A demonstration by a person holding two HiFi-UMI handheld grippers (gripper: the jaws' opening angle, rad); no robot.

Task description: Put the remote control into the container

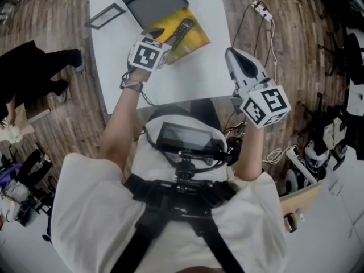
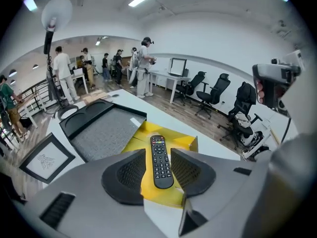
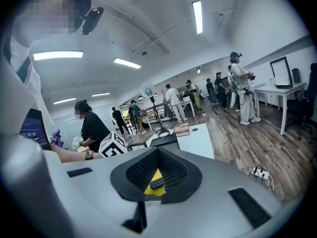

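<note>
From my remote seat, the biggest thing is the white table (image 1: 193, 78), which runs away from the person toward the top of the head view. At its far end sits a black tray with a grey lining (image 2: 106, 133). The yellow container (image 1: 196, 38) lies just beside the tray on the near side, with one corner tucked against it.

The left gripper (image 1: 161, 36) hangs over the near edge of that container, tilted downward. Its pads (image 2: 130, 175) stand spread apart with nothing pinched. Looking along them in the left gripper view, I see the container floor in the gap (the remote appears framed there, but it lies lower down and neither pad touches it).

The right gripper (image 1: 232, 54) is held up off the table's right edge, well apart from the container and pointing only slightly down. In the right gripper view its pads (image 3: 141, 172) meet at the tips and hold nothing. The slim wedge left below the tips shows only a sliver of yellow far off.

A small picture frame (image 1: 105, 16) lies flat at the table's left edge, near the tray.

The remote control (image 2: 161, 161) lies inside the yellow container, buttons up. Its long axis runs away from the left gripper, and it rests on the container floor, free of both grippers.
</note>
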